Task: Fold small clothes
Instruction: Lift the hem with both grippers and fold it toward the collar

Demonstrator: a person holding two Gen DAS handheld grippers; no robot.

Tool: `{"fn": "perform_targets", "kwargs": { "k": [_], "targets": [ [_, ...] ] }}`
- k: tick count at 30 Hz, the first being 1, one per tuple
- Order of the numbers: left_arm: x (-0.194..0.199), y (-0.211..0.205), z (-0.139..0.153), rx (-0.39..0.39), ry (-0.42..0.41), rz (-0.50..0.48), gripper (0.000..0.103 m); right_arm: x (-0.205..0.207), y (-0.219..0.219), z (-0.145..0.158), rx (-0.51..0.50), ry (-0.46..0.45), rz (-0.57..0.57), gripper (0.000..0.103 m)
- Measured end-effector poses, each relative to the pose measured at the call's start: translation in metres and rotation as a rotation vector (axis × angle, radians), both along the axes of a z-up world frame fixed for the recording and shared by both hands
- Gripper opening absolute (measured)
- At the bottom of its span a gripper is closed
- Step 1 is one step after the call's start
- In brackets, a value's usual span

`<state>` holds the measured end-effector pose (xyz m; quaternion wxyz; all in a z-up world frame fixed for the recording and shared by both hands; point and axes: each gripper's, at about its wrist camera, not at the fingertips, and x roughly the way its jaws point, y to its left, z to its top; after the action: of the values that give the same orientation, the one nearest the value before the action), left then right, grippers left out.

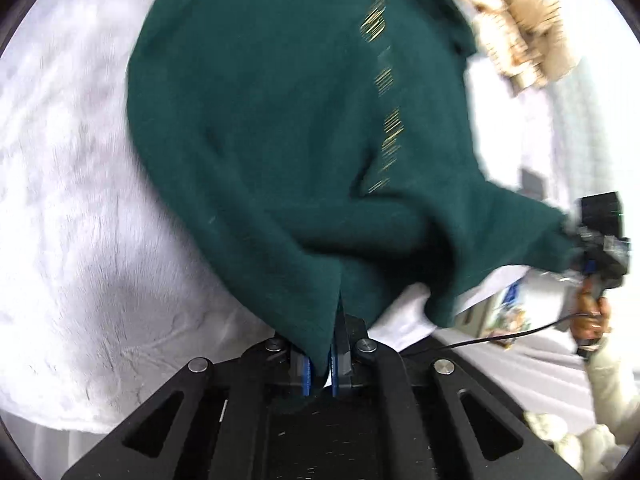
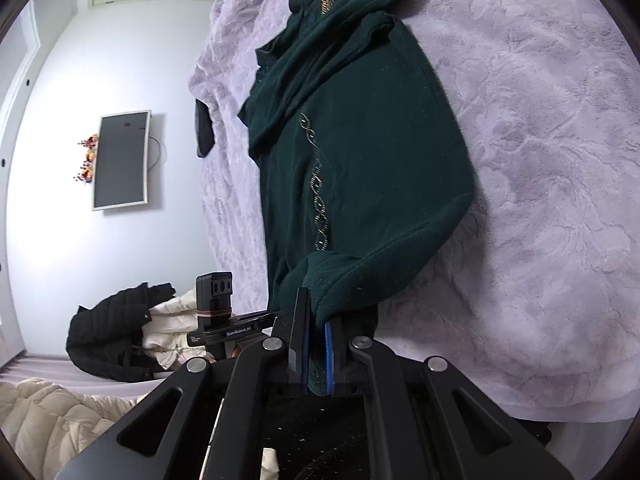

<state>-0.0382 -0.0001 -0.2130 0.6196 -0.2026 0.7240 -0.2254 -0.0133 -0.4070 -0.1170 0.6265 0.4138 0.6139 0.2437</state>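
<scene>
A dark green sweater (image 2: pixel 360 152) with a gold chain pattern down its front lies on a pale plush bedspread (image 2: pixel 540 160). My right gripper (image 2: pixel 318 340) is shut on a rolled corner of its near hem. In the left wrist view the sweater (image 1: pixel 288 128) fills the middle, blurred, and its near edge is raised off the bed. My left gripper (image 1: pixel 320 364) is shut on that edge, with cloth pinched between the blue pads. At the far right a hand holds the right gripper (image 1: pixel 580 240), which pinches the sweater's other corner.
The left gripper's camera housing (image 2: pixel 214 292) shows just left of my right fingers. A black jacket (image 2: pixel 108 332) and cream quilted coats (image 2: pixel 48 420) lie low at the left. A flat screen (image 2: pixel 120 160) hangs on the wall. A beige fluffy garment (image 1: pixel 516 20) lies beyond the sweater.
</scene>
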Motion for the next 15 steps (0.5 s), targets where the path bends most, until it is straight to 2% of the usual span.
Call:
{"fn": "perform_targets", "kwargs": {
  "k": [5, 9, 12, 15],
  "targets": [
    [0.033, 0.011, 0.045, -0.084, -0.108, 0.071, 0.007, 0.015, 0.0, 0.015, 0.051, -0.071, -0.045, 0.006],
    [0.069, 0.028, 0.062, -0.115, -0.157, 0.147, 0.007, 0.04, 0.002, 0.034, 0.076, -0.139, -0.068, 0.006],
    [0.094, 0.042, 0.076, -0.115, -0.204, 0.176, 0.007, 0.07, 0.003, 0.049, 0.076, -0.195, -0.07, 0.006],
    [0.135, 0.056, 0.094, -0.07, -0.277, 0.173, 0.007, 0.102, 0.002, 0.058, 0.069, -0.229, -0.083, 0.006]
  ]
}}
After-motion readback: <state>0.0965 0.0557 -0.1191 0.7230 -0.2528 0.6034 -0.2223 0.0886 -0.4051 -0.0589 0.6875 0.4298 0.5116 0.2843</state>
